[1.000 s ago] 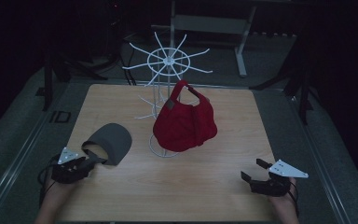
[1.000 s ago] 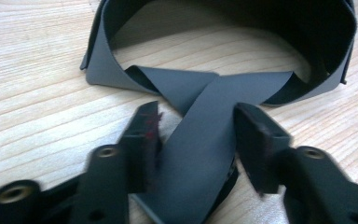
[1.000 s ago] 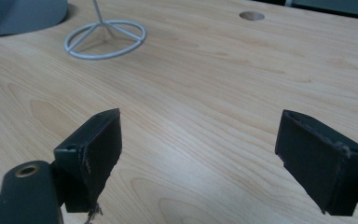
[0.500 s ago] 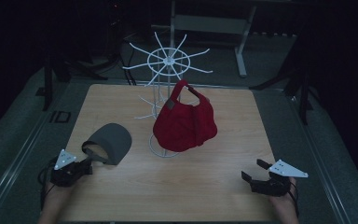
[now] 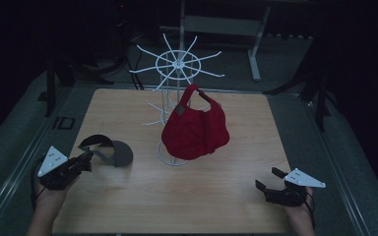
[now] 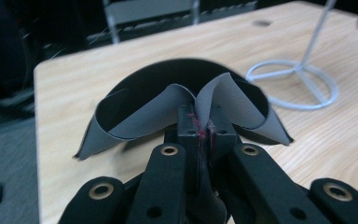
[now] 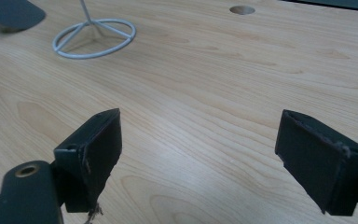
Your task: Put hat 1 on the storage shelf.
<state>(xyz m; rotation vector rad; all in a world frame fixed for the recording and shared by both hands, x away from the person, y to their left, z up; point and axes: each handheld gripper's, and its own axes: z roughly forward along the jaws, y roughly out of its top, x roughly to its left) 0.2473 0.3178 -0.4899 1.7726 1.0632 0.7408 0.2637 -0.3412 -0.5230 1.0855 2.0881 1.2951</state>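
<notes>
Folds of the thin grey visor (image 6: 186, 105) bunch in my clenched left gripper (image 6: 200, 128) up close, while my right gripper (image 7: 200, 158) gapes over wood-grain table (image 7: 205, 79).

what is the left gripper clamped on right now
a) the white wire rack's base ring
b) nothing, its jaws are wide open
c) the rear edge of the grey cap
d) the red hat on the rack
c: in the left gripper view the left gripper has its jaws shut together on the pinched, folded edge of the grey cap, while the red hat hangs on the white wire rack.
</notes>
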